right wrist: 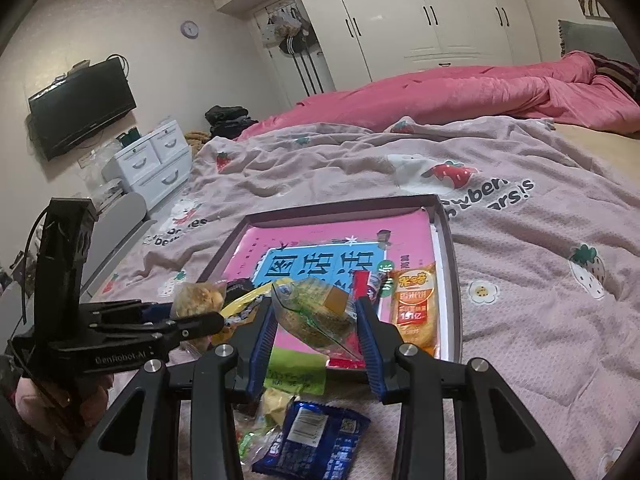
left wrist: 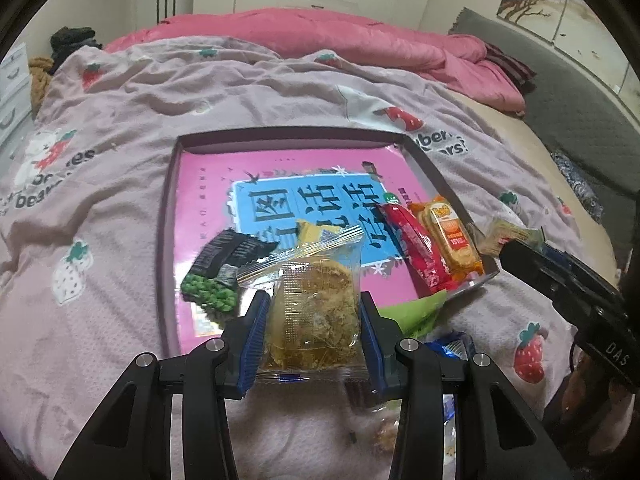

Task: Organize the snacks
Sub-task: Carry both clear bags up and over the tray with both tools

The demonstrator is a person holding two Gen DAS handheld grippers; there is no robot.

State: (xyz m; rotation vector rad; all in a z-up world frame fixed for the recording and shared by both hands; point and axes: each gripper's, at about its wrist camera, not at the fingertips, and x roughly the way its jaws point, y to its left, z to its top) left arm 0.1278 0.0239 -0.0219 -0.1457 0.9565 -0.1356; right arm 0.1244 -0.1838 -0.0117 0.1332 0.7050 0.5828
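left hand-held gripper (left wrist: pixel 312 320): pinching clear-wrapped brown round cake (left wrist: pixel 314 312), frame centre-bottom | right hand-held gripper (right wrist: pixel 316 320): pinching clear-wrapped biscuit pack (right wrist: pixel 320 312), lower centre | both over shallow pink-lined box tray (right wrist: pixel 448 240) on bed

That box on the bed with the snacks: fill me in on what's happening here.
A person with a gripper in each hand is sorting snack packets into a shallow pink-lined box on the bed. The left gripper is shut on a clear-wrapped pastry, held over the box's near edge. The right gripper is shut on another clear-wrapped snack. A red packet, an orange rice-cracker packet and a green-pea packet already lie in the box. A blue packet waits on the blanket.
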